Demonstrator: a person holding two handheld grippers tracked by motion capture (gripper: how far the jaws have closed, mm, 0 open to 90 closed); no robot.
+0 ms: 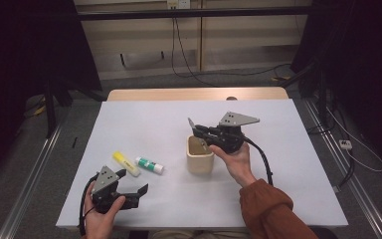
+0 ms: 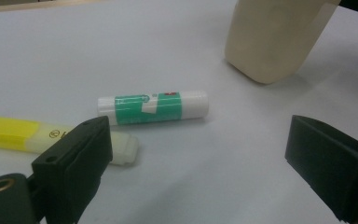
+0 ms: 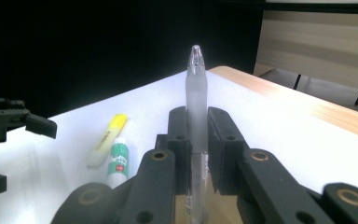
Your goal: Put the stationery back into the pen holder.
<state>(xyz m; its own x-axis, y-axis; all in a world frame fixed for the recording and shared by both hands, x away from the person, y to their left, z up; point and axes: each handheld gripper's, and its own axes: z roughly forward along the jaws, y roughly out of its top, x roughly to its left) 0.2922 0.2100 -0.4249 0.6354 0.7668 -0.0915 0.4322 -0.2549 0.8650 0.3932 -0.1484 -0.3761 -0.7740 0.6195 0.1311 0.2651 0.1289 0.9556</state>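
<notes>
My right gripper (image 1: 199, 133) is shut on a frosted clear pen (image 3: 196, 93), which stands between its pads (image 3: 179, 135) and points up past them. It hovers right over the open top of a beige cup (image 1: 200, 158) near the table's middle, and the pen's lower end reaches toward the cup's mouth. A green-and-white glue stick (image 2: 153, 107) and a yellow highlighter (image 2: 28, 135) lie side by side to the left of the cup (image 2: 275, 37). My left gripper (image 1: 133, 181) rests low at the front left, open, with its jaws apart just short of the two sticks.
The white table top (image 1: 144, 119) has a wooden strip (image 1: 194, 94) along its far edge. Black stands and loose cables sit on the floor around it. Dark curtains close off both sides.
</notes>
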